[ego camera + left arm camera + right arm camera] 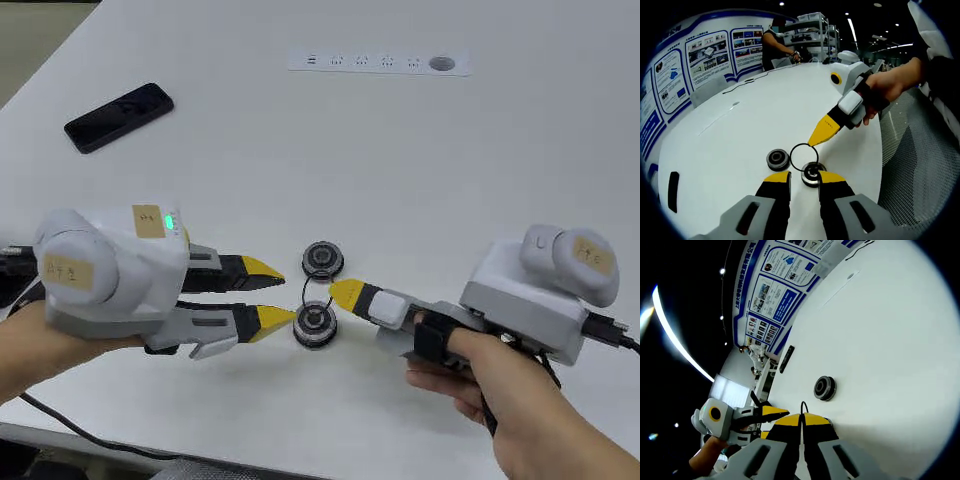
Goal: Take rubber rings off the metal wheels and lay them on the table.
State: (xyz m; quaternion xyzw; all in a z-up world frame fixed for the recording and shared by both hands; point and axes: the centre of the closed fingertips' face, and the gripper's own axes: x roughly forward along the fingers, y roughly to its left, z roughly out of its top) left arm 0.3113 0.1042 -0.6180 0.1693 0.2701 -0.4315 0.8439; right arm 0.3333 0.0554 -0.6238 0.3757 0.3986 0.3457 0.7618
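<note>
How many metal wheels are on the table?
2. One round dark metal wheel lies farther from the person; the other sits nearer, at the left gripper's tips, beside the black rubber ring.

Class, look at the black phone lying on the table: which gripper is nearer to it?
Left. The left gripper is on the same side as the phone, closer to the person. The right gripper is farther off, across the two metal wheels.

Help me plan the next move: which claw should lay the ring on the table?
Right. The right claw is already shut on the ring; the left claw is open beside the near wheel.
</note>
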